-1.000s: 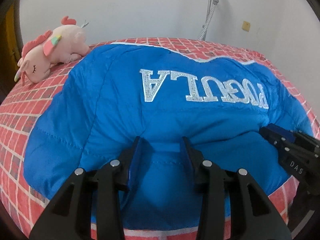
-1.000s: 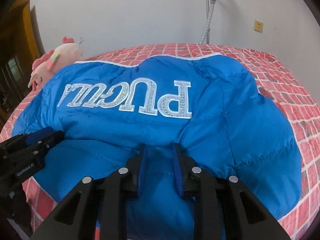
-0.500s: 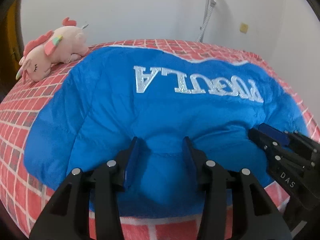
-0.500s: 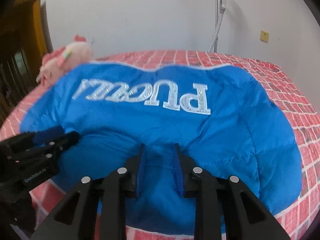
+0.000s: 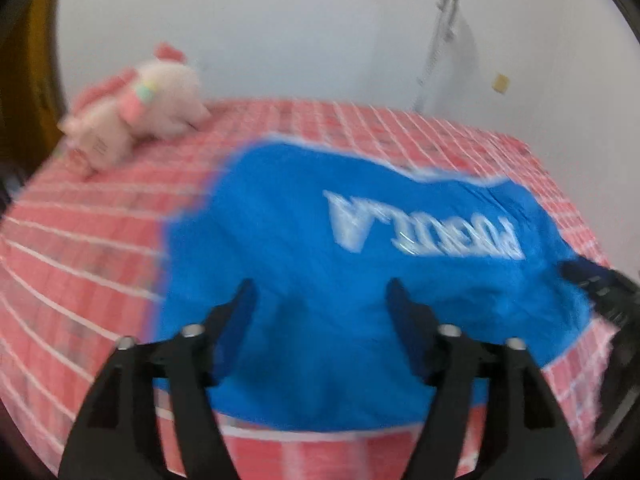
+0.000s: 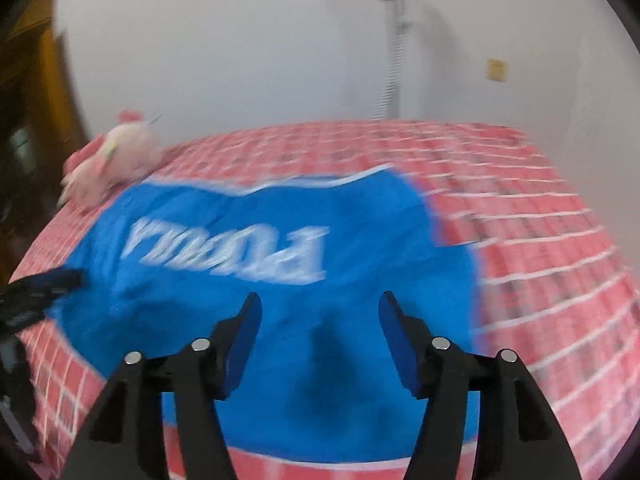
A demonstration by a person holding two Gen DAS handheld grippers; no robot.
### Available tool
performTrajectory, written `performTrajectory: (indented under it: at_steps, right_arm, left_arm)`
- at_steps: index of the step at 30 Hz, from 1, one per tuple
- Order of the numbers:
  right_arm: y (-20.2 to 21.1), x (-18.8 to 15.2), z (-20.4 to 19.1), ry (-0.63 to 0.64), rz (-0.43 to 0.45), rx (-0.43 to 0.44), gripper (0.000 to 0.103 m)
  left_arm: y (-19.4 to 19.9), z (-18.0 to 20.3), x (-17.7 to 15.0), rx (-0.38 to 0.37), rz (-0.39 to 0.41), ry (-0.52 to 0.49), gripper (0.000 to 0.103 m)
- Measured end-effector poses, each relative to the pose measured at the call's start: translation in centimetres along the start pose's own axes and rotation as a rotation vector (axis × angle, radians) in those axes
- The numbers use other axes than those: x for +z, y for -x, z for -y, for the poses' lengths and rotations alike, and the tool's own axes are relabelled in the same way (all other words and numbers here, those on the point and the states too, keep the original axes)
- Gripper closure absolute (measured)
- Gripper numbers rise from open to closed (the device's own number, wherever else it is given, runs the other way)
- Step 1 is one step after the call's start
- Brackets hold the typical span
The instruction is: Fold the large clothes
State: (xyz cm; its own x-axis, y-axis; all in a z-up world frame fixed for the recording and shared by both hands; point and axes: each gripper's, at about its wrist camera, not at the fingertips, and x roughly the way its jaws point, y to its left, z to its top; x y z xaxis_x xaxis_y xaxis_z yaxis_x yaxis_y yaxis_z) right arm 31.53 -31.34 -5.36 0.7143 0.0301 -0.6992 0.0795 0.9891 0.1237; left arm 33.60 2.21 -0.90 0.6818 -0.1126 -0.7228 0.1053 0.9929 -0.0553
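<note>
Your left tongs [image 5: 320, 292] and right tongs [image 6: 320, 306] both gape wide, gripping nothing, above the near edge of the blue jacket [image 5: 300, 264]. It lies folded on the red-checked bed [image 5: 80, 248], plush toy [image 5: 136, 108] beyond.

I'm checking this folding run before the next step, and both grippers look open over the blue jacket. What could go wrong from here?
1. The puffy blue jacket may spring back open, since the left gripper and right gripper both stand open, holding nothing.
2. Its near edge lies close to the edge of the bed; a tug might slide it off.
3. Both views are blurred, so any regrasp could miss.
</note>
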Motion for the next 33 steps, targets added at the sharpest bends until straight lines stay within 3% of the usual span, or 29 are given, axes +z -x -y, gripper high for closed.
performTrajectory:
  at_steps: [2,4,9,13,20,22,23,24,25,26,28,31,33]
  right_arm:
    - [0.2,1.0,2.8,-0.039,-0.011,-0.068,0.029]
    - [-0.4,1.4,5.0,-0.078,-0.04,-0.085,0.023]
    - [-3.4,1.0,8.6,-0.162,-0.145,0.038,0.015]
    - [-5.5,0.4,9.8,-0.212,-0.187,0.101,0.01]
    - [-8.4,-0.5,10.0,-0.268,-0.255,0.239,0.008]
    - [-9.1,-0.9,10.2,-0.3,-0.267,0.283,0.007]
    - [-9.3,-1.0,10.2,-0.304,-0.261,0.3,0.008]
    - [-9.3,-1.0,10.1,-0.292,-0.252,0.306,0.015]
    - [-9.3,-1.0,9.9,-0.286,-0.247,0.317,0.028]
    - [-9.1,-1.1,9.6,-0.293,-0.245,0.349,0.032]
    - [-8.7,-1.1,9.4,-0.296,-0.236,0.38,0.054]
    - [-8.0,-0.7,9.2,-0.303,-0.22,0.4,0.07]
    - [-7.1,-0.3,8.9,-0.285,-0.197,0.397,0.074]
  left_arm:
    - [0.0,-2.2,0.9,0.057,-0.016,0.004,0.02]
    - [-1.0,-5.1,1.2,0.072,-0.052,0.059,0.02]
    - [-3.7,-9.2,1.1,0.02,-0.136,0.161,0.02]
    - [-5.5,-9.8,0.4,-0.087,-0.173,0.189,0.017]
    - [-8.3,-8.1,-0.9,-0.172,-0.197,0.191,0.011]
    - [-8.5,-7.9,-1.0,-0.174,-0.184,0.191,0.012]
    - [-8.5,-7.9,-1.0,-0.178,-0.18,0.198,0.019]
    - [-8.5,-8.0,-1.0,-0.191,-0.174,0.212,0.024]
    - [-8.2,-8.0,-1.0,-0.196,-0.166,0.225,0.034]
    - [-7.9,-8.0,-0.9,-0.193,-0.152,0.229,0.045]
    - [-7.0,-7.9,-0.7,-0.192,-0.122,0.223,0.058]
    - [-6.1,-7.7,-0.5,-0.213,-0.09,0.232,0.074]
    - [-5.5,-7.7,-0.5,-0.224,-0.071,0.242,0.079]
